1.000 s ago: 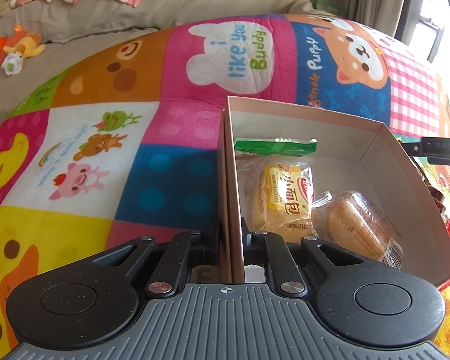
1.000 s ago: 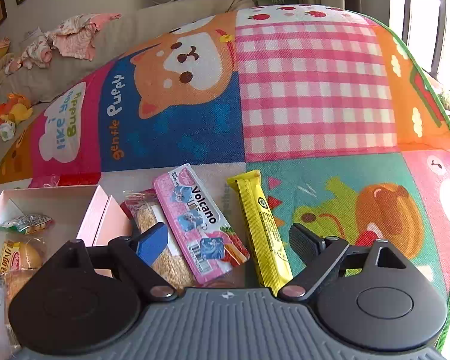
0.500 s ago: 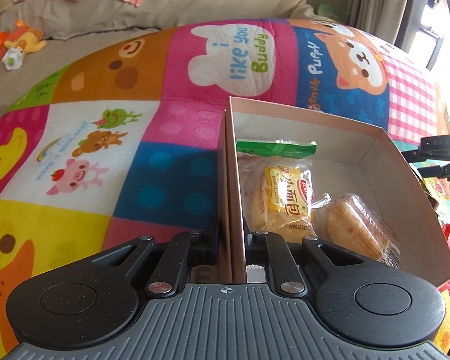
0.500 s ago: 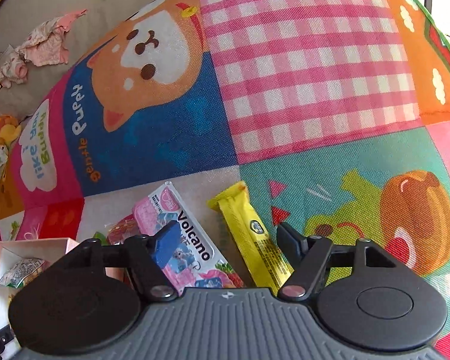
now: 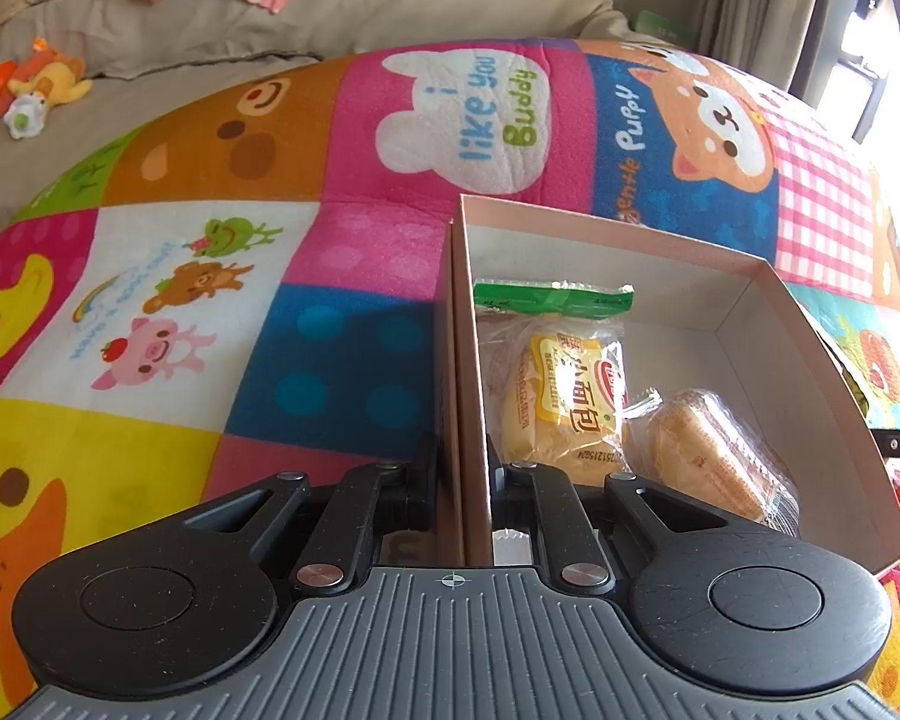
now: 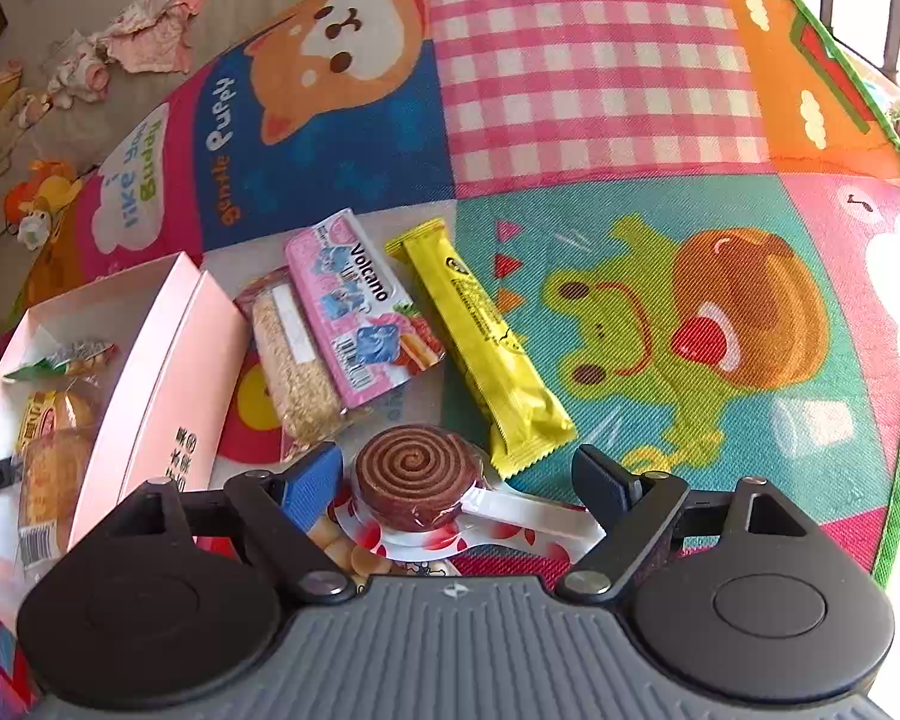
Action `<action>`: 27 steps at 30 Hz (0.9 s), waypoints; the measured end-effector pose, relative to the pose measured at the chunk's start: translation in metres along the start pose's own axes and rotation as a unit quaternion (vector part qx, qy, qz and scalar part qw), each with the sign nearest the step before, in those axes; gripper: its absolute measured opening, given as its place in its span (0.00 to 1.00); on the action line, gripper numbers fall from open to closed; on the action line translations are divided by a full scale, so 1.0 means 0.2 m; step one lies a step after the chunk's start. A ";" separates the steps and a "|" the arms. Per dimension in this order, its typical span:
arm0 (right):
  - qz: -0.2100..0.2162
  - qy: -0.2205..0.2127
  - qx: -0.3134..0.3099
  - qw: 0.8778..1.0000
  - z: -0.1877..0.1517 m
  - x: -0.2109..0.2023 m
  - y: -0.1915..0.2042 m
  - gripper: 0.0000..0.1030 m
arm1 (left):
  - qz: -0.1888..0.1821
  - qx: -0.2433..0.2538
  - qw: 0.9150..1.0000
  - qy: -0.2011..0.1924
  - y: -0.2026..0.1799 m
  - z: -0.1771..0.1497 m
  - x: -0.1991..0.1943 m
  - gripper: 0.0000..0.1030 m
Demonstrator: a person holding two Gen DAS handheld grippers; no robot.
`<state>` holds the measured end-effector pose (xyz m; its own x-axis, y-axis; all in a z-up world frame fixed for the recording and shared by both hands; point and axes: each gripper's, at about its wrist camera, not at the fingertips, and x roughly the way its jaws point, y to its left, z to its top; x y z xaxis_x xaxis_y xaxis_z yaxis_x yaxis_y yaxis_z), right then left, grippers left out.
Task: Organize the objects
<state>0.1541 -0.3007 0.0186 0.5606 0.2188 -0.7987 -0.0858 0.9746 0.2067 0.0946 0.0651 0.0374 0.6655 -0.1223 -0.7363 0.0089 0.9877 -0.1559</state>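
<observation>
A: How far along is the tidying?

B: Partway, I'd judge. The pink box (image 5: 606,240) already holds two wrapped buns, and four snacks are still out on the play mat (image 6: 600,90).

A: Which two are in the box?

B: A bun in a green-topped wrapper (image 5: 561,384) lies along the left wall, and a second bun in a clear wrapper (image 5: 714,456) sits just beside it, toward the near right corner. The rest of the box floor is bare, so there is room for more.

A: And what is left outside?

B: In the right wrist view, a grain bar (image 6: 294,360) lies nearest the box, with the pink Volcano pack (image 6: 360,306) partly overlapping it. The yellow bar (image 6: 486,348) lies just to the right of those. Closest to the camera is a spiral candy (image 6: 414,480) in a flat wrapper.

A: What are the grippers doing?

B: The left gripper (image 5: 462,480) has its jaws closed narrow on the box's left wall, one finger inside and one outside, which seems meant to steady the box. The right gripper (image 6: 459,474) hangs over the spiral candy with its jaws wide, one on each side and neither touching it.

A: So the candy is next?

B: That looks likely, given how it sits between the open jaws. After that the three bars would remain. The candy's wrapper is thin and flat against the mat, so I'd expect the pinch to need a low approach.
</observation>
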 end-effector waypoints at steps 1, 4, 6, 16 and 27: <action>0.003 0.001 -0.007 1.000 -0.03 -0.02 0.02 0.79 | 0.000 0.000 1.000 0.000 0.00 0.00 0.00 0.14; 0.010 0.000 -0.033 0.999 -0.11 -0.09 0.07 0.67 | 0.000 0.000 1.000 0.000 0.00 0.00 0.00 0.14; 0.018 0.001 -0.038 0.999 -0.16 -0.13 0.10 0.61 | -0.001 -0.001 1.000 0.000 0.00 0.00 0.00 0.14; 0.045 0.006 -0.040 0.998 -0.41 -0.29 0.16 0.59 | -0.001 -0.001 1.000 0.000 0.00 0.00 0.00 0.14; 0.035 -0.028 -0.060 0.997 -0.60 -0.51 0.20 0.69 | 0.004 0.000 1.000 0.001 0.00 -0.01 0.00 0.13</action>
<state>-0.0050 -0.2786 0.0396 0.5947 0.2864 -0.7512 -0.2227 0.9565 0.1884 0.0936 0.0640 0.0369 0.6648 -0.1151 -0.7381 0.0046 0.9887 -0.1500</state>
